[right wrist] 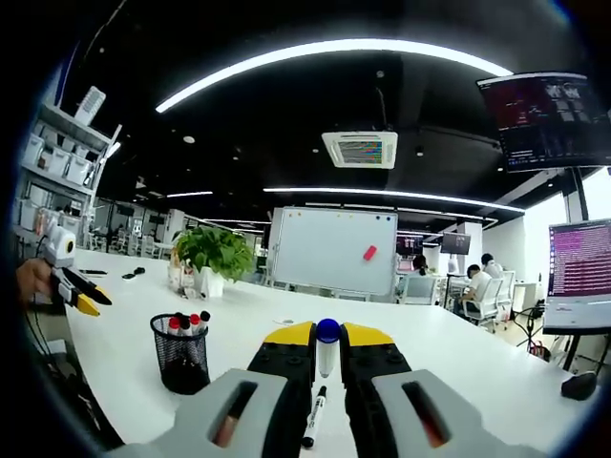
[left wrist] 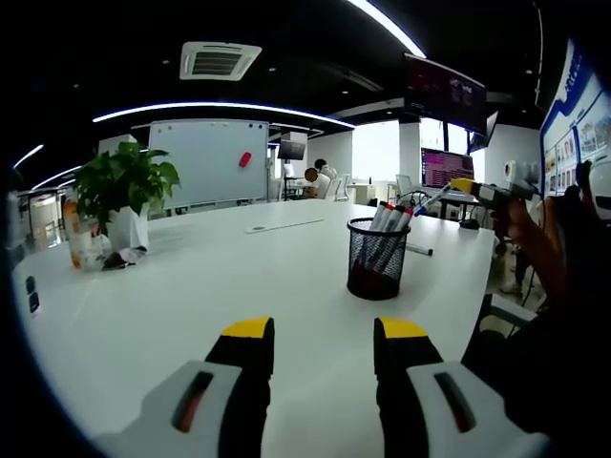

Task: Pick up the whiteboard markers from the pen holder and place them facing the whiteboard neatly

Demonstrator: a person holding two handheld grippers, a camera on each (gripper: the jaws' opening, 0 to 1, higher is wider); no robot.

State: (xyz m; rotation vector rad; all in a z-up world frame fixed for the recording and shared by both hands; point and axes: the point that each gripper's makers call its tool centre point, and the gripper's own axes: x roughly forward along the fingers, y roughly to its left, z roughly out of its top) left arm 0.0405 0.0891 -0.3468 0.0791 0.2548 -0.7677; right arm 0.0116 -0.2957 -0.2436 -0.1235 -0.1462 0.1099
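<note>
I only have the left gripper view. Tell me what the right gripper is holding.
Observer: The right gripper is shut on a marker with a blue cap.
Operator: Give me its heading.
Observer: In the right gripper view its cap points forward along the jaws, toward the whiteboard across the table.
Operator: Report what lies under that gripper.
Observer: A second marker lies flat on the table just below the jaws, roughly lengthwise toward the whiteboard too.
</note>
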